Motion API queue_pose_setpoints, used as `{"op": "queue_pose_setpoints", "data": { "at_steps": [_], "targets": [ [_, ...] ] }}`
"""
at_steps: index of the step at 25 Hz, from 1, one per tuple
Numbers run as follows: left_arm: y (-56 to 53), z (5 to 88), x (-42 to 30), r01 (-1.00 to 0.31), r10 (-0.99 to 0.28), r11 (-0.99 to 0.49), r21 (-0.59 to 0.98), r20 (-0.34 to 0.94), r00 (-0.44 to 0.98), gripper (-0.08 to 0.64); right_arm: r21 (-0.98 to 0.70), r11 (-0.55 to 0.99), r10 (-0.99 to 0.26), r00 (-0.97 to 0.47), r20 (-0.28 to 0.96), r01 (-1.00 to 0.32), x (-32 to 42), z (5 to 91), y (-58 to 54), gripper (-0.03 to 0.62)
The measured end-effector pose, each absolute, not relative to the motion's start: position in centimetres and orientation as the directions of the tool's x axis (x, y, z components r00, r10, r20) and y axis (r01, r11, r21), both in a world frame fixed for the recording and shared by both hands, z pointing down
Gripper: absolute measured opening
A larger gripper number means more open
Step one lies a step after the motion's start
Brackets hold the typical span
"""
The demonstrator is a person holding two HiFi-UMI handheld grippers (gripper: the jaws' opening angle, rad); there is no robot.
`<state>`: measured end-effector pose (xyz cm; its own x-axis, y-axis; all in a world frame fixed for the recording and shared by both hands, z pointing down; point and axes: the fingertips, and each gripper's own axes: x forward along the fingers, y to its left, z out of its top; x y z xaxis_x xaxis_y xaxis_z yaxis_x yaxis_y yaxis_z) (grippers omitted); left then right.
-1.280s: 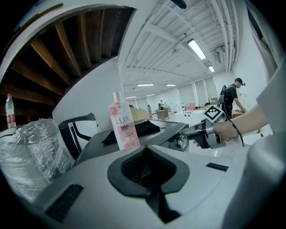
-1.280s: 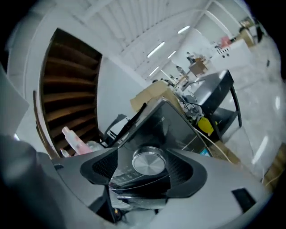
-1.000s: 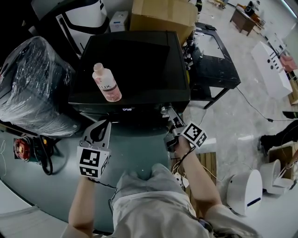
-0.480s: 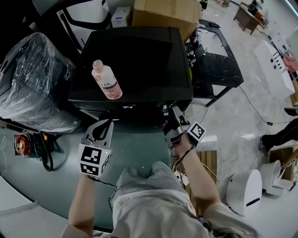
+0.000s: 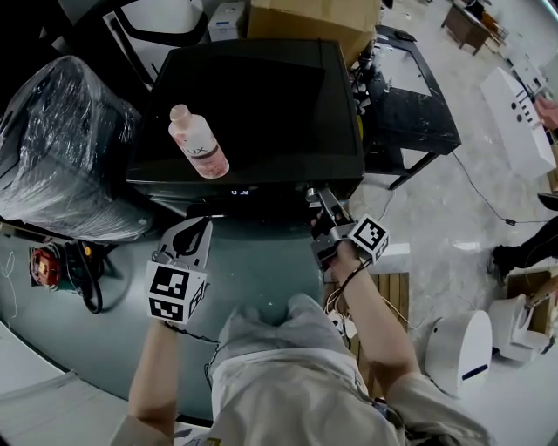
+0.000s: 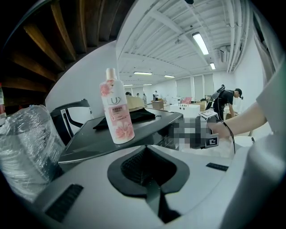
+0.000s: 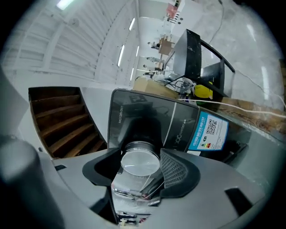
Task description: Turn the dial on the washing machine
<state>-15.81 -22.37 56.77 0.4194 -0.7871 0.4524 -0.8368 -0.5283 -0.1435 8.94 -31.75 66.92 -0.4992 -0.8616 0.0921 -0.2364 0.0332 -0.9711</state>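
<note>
The black washing machine (image 5: 253,104) fills the upper middle of the head view, with a pink bottle (image 5: 199,144) standing on its lid. My right gripper (image 5: 321,205) reaches in at the machine's front right corner. In the right gripper view the round silver dial (image 7: 140,162) sits between the two dark pads (image 7: 176,172). The jaws are closing on it and both pads lie against its rim. My left gripper (image 5: 193,233) hangs in front of the machine's left half, apart from it. It is shut, and the left gripper view shows nothing between its jaws (image 6: 147,172).
A plastic-wrapped bundle (image 5: 61,148) stands left of the machine, and a cardboard box (image 5: 305,22) behind it. A black table (image 5: 405,96) is to the right. A wooden pallet (image 5: 392,296) and a white device (image 5: 458,348) lie on the floor at right. A blue label (image 7: 208,132) marks the control panel.
My right gripper has edged in toward the machine's front right corner and turned a little at the wrist. The left gripper has stayed where it was.
</note>
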Motion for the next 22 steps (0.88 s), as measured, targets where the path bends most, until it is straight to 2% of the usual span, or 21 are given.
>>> {"op": "queue_pose_setpoints", "data": {
  "at_steps": [4, 6, 17, 22],
  "targets": [
    [-22.4, 56.9, -15.8, -0.837, -0.783, -0.529, -0.139, 0.461, 0.418, 0.020, -0.850, 0.095, -0.831, -0.512, 0.219, -0.518, 7.7, 67.2, -31.4, 0.302],
    [-22.2, 56.8, -15.6, -0.835, -0.779, -0.533, -0.134, 0.463, 0.423, 0.020, -0.788, 0.115, -0.825, -0.500, 0.263, -0.605, 7.4, 67.3, -31.2, 0.301],
    [-21.3, 56.3, -15.7, -0.842, -0.778, -0.528, -0.111, 0.461, 0.427, 0.020, -0.662, 0.126, -0.813, -0.459, 0.359, -0.739, 7.4, 67.6, -31.3, 0.298],
    [-20.5, 55.7, -16.1, -0.849, -0.783, -0.517, -0.109, 0.461, 0.418, 0.020, -0.536, 0.132, -0.797, -0.411, 0.442, -0.834, 7.5, 67.7, -31.3, 0.298]
  ]
}}
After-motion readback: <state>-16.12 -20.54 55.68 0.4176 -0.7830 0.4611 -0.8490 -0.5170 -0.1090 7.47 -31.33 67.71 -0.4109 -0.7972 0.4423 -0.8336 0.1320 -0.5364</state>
